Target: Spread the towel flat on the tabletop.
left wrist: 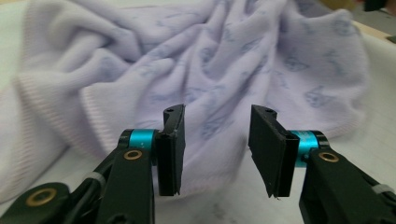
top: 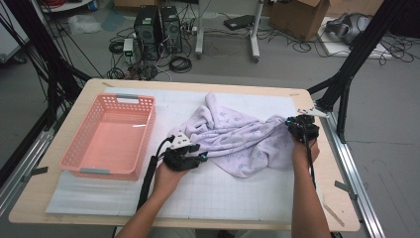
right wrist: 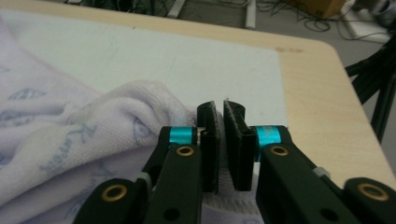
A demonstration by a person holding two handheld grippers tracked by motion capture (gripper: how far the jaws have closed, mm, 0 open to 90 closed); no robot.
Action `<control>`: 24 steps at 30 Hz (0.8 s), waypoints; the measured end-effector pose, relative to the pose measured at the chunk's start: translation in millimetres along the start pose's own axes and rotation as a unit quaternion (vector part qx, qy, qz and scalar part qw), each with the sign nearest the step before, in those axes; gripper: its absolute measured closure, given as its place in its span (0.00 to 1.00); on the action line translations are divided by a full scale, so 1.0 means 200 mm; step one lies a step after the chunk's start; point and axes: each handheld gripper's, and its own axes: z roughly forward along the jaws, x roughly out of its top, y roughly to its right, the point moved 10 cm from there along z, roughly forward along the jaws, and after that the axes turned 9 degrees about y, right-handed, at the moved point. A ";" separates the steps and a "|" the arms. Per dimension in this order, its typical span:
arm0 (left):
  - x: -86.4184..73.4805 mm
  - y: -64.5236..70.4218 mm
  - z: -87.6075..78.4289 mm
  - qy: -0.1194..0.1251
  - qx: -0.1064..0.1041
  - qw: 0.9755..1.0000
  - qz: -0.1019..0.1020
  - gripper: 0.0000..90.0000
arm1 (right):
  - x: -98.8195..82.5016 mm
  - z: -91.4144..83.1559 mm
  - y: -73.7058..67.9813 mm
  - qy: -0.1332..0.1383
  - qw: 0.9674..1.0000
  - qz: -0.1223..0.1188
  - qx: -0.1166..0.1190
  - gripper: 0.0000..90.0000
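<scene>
A pale lilac cloth (top: 237, 139) with a faint blue print lies crumpled on the white mat, right of centre. My left gripper (top: 200, 152) sits at the cloth's near left edge, pointing right. In the left gripper view this gripper (left wrist: 217, 140) is open, its jaws well apart, with the cloth (left wrist: 210, 60) lying just beyond and under them. My right gripper (top: 292, 121) is at the cloth's right corner. In the right gripper view this gripper (right wrist: 222, 135) is shut on a thin fold of the cloth (right wrist: 70, 135), which is pinched between the pads.
A pink slotted basket (top: 79, 134) stands at the left of the table with nothing in it. The white gridded mat (top: 223, 193) covers most of the wooden tabletop (top: 341, 198). Black frame legs stand beyond the right edge, and computers and cables lie on the floor behind.
</scene>
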 end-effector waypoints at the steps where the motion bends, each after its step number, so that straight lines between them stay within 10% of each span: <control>1: 0.00 0.03 0.02 -0.002 -0.010 1.000 0.002 0.64 | 0.00 -0.01 -0.01 -0.001 1.000 -0.002 0.009 0.78; 13: -0.04 0.37 0.24 -0.047 -0.114 0.991 0.045 0.67 | 0.00 -0.32 -0.11 0.028 0.995 -0.064 0.066 0.77; 21: -0.08 0.51 0.40 -0.095 -0.116 0.986 0.078 0.55 | -0.23 -0.49 -0.11 0.023 0.995 -0.026 0.098 0.73; 24: -0.08 0.51 0.41 -0.103 -0.091 0.985 0.107 0.71 | -0.30 -0.52 -0.12 0.018 0.994 -0.024 0.109 0.71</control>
